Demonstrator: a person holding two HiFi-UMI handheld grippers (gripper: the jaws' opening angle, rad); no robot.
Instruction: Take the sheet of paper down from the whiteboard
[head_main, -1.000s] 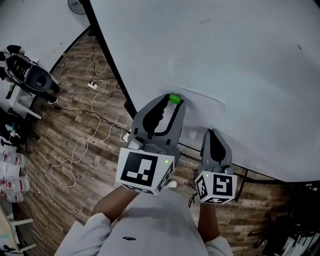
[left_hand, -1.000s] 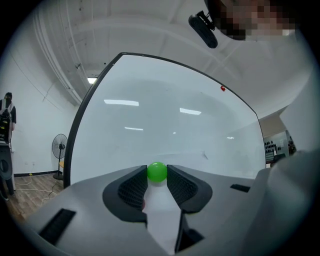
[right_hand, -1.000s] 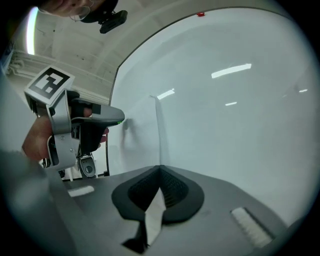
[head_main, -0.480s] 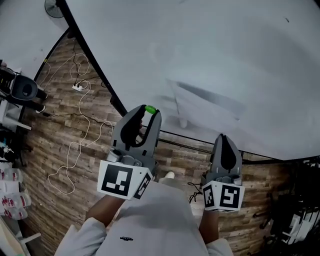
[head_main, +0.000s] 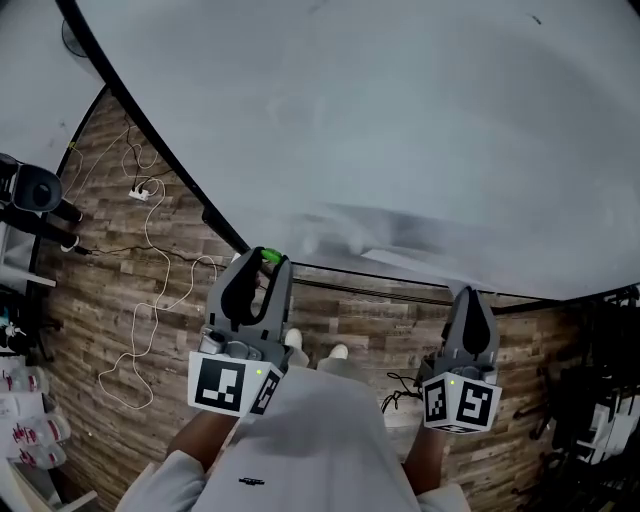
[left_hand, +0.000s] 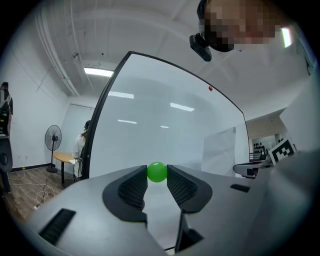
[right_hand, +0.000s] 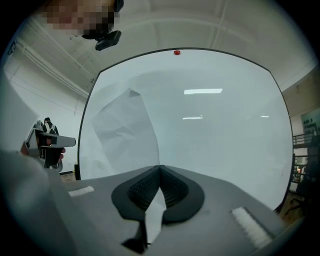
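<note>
Pinched between the very tips of the left gripper (head_main: 266, 262), jaws partway apart and pressing on both its sides: a small green ball (left_hand: 157, 172). Clamped in the right gripper (right_hand: 160, 168), jaws drawn together at the tips: the lower corner of the sheet of paper (right_hand: 122, 132), creased, rising up and to the left of the jaws in front of the whiteboard (right_hand: 215, 150); no telling whether its upper part touches the board. From the head view, only a pale blurred streak of it low on the board, just above the bottom edge and between the two grippers. Both grippers level, side by side and well apart, near the board's lower edge. High on the board's top edge, a small red dot (right_hand: 176, 52). Beyond the black frame (left_hand: 95, 129) at the board's left edge, open wood-plank floor (head_main: 110, 290) crossed by a looping white cable (head_main: 128, 330) and a power strip (head_main: 138, 193); farther off, a standing fan (left_hand: 52, 136) and a person (left_hand: 80, 146) seated at a small table (left_hand: 62, 157). Dark equipment (head_main: 35, 195) at the floor's left margin, dark racks (head_main: 600, 420) at the right. Below the grippers, the operator's pale sleeves (head_main: 180, 472), and shoe tips (head_main: 338, 352) near the foot of the board.
</note>
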